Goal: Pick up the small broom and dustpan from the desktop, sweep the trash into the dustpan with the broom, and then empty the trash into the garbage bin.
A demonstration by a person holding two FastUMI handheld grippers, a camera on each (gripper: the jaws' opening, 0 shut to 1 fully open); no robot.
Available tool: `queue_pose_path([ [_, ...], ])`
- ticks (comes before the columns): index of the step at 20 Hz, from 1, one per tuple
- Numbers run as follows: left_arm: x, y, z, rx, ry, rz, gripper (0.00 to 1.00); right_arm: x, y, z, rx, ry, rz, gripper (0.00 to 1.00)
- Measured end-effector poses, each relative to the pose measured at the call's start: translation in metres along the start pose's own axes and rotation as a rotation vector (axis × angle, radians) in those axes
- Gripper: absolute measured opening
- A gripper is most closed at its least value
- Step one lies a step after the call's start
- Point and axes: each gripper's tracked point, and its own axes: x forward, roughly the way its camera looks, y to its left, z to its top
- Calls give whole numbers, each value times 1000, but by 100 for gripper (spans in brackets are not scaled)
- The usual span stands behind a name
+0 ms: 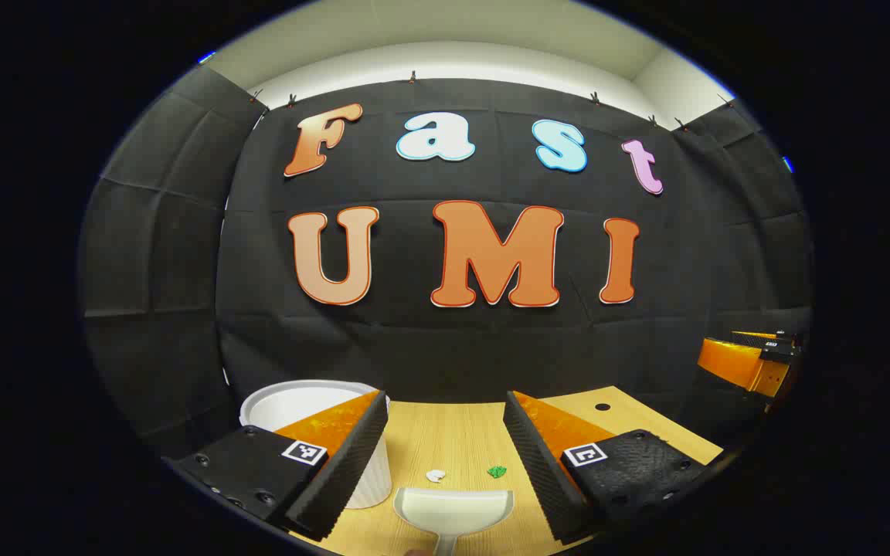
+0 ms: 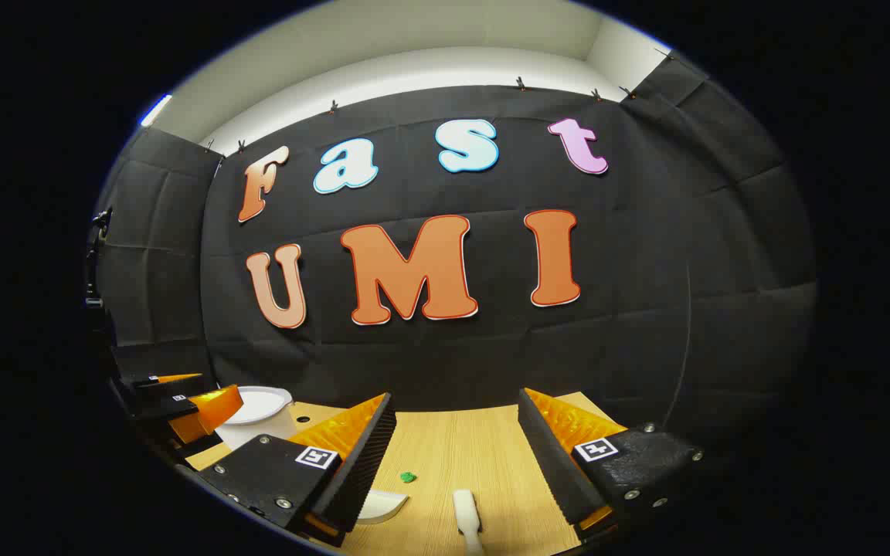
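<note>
no readable text; square code markers only.

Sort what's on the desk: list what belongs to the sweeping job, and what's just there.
For the job:
- dustpan
- broom handle
- white scrap and green scrap, the trash
- white garbage bin
- left gripper and right gripper, both open and empty

Just there:
- wooden desktop
- small hole in the desktop
</note>
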Motion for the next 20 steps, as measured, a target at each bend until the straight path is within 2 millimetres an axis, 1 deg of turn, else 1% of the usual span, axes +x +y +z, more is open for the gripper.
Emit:
queue_pose_path([
  [7,-3,7,0,0,1,21,95,3,5,-4,0,12,18,95],
  [12,0,6,-2,3,7,19,95,4,7,-6,-3,15,24,95],
  [20,3,3,-4,0,18,21,95,6,2,-6,5,19,19,95],
])
